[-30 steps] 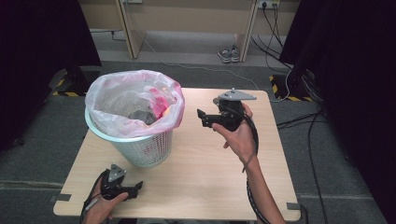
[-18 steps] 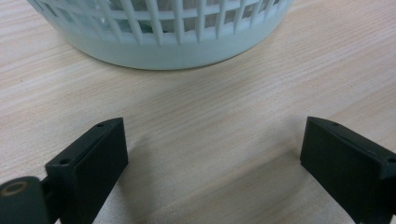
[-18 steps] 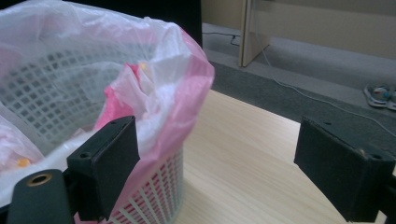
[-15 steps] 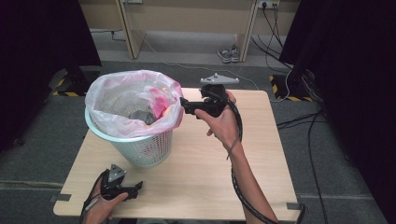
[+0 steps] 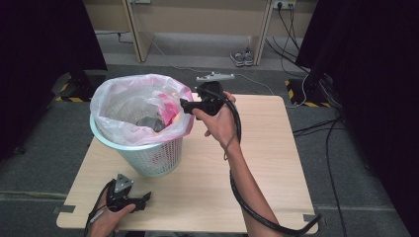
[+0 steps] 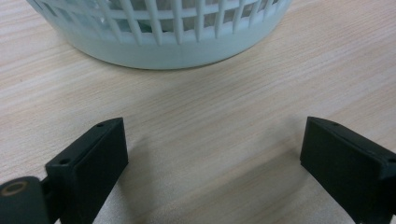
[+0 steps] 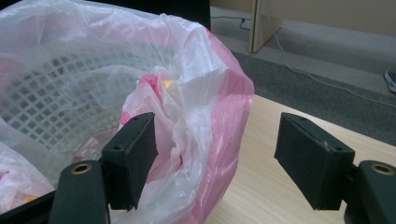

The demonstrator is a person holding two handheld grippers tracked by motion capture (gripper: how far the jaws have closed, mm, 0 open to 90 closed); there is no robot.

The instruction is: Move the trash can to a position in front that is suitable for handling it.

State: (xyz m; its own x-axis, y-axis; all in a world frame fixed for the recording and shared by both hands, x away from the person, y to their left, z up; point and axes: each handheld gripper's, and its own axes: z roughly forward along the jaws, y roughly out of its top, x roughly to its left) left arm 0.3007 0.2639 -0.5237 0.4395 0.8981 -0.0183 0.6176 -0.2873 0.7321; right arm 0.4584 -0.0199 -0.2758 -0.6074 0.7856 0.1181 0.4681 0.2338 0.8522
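Bin liner work is what we have in hand: our right claw [image 5: 187,104] sits at the near-right rim of the basket [image 5: 148,160], level with the folded-over edge of the pink-and-clear plastic bag [image 5: 123,129] that lines it. We hold it there because that rim edge is the easiest part of the bag to pinch. From the right gripper view the jaws straddle the bag's edge [image 7: 219,121], one jaw inside the basket and one outside over the counter [image 7: 271,186]. They have just been closing and now stand at a middling gap, with the plastic between them but, as far as we can judge, not yet pressed by either pad.

The basket stands on the left half of the counter [image 5: 276,148], upright. Inside the basket, below the rim, lies some crumpled rubbish, grey and pink; we cannot tell what it is.

Our left claw [image 5: 143,199] rests low on the counter in front of the basket, close to the near edge. Its jaws are wide apart with only bare wood between them, and the left gripper view shows the basket's base [image 6: 159,46] just ahead. We judge it is parked there to stay clear while the right side works, yet near enough to steady the basket if the bag tugs it.
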